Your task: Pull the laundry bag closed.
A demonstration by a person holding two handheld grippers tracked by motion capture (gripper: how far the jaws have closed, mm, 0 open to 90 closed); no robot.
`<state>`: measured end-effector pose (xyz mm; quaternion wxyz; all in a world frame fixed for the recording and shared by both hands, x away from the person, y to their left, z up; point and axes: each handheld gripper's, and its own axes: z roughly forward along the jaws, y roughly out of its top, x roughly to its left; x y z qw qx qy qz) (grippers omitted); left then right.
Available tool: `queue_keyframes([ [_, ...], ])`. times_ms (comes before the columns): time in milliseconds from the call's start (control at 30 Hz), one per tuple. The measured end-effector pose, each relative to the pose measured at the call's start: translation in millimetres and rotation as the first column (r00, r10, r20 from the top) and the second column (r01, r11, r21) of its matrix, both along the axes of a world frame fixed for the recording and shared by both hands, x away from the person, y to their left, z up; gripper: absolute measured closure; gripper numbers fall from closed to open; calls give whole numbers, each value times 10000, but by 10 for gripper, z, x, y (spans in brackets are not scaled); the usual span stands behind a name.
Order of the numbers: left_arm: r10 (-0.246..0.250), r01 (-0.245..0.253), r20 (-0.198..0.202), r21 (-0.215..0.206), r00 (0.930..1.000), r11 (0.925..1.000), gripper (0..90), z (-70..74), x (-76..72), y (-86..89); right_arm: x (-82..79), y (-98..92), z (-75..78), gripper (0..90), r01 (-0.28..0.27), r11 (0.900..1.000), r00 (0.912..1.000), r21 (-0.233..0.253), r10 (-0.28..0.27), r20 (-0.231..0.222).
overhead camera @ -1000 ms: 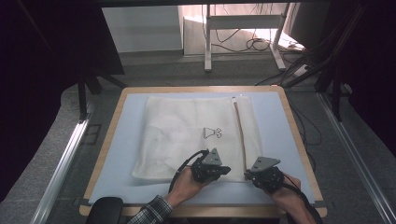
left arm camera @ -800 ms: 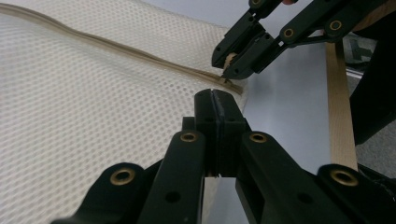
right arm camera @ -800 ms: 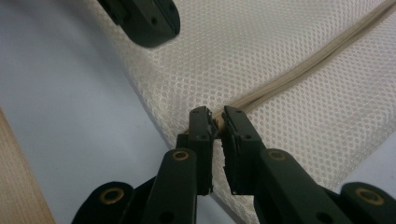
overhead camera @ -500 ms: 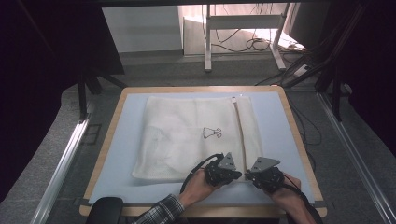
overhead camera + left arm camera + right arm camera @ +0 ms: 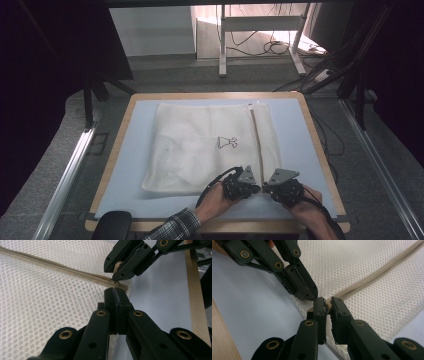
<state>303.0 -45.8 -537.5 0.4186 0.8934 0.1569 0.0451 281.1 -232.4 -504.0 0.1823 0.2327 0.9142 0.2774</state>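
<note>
The two hands come in at the near edge of the table (image 5: 118, 150). The left gripper (image 5: 255, 189) and the right gripper (image 5: 267, 189) meet tip to tip there, almost touching.

They meet at the near end of the zipper (image 5: 256, 142) of a white mesh bag (image 5: 195, 145). The bag lies flat on the blue mat (image 5: 135, 165).

In the left gripper view, the left gripper's (image 5: 116, 293) jaws are pressed tight together. Their tips sit on the bag's near edge, just beside the end of the zipper (image 5: 62, 266). They seem to pinch the mesh there, but the tips hide the exact spot.

The right gripper (image 5: 116, 271) sits just past them. A small tan piece shows between its jaws. That looks like the zipper pull (image 5: 117, 265).

The right gripper view agrees. The right gripper's (image 5: 327, 303) jaws have only a thin gap, and the tan pull (image 5: 328, 305) is pinched in it. The left gripper (image 5: 312, 293) comes in from the side, with its tip right next to it.

From there the zipper (image 5: 372, 280) runs straight away from the person. In the high view it goes up the right part of the bag, all the way to the far edge. It looks closed along its length.

So the long line of the zipper points away from both grippers, toward the far side of the table. I think the right gripper has to slide the pull that way. The left one looks set to hold the near end down, so the bag does not slide along with it.
</note>
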Motion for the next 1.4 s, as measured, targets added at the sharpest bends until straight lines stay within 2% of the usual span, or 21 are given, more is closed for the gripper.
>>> queue_keyframes([
  [233, 30, -31, -173, -56, 9998, 10000, 900, -6, 10, 7, 2, 6, 0, 828, -225, 9996, 9997, -170, 226, 21],
  [400, 46, -46, 80, 51, 10000, 10000, 900, -4, -19, -2, 14, -5, -3, 837, -331, 9994, 9994, -108, 331, 35],
  [600, -19, 18, 85, 128, 10000, 9999, 900, -1, -10, 6, 36, 11, -3, 843, -513, 9984, 9985, -245, 518, 182],
  [867, -104, 100, 154, 267, 9998, 9996, 900, 3, 1, 16, 82, 25, -5, 856, -479, 9981, 9982, -391, 492, 337],
  [1400, -14, 12, 173, 141, 9998, 9999, 900, -3, -11, 9, 173, 23, 3, 855, -366, 9984, 9980, -421, 387, 505],
])
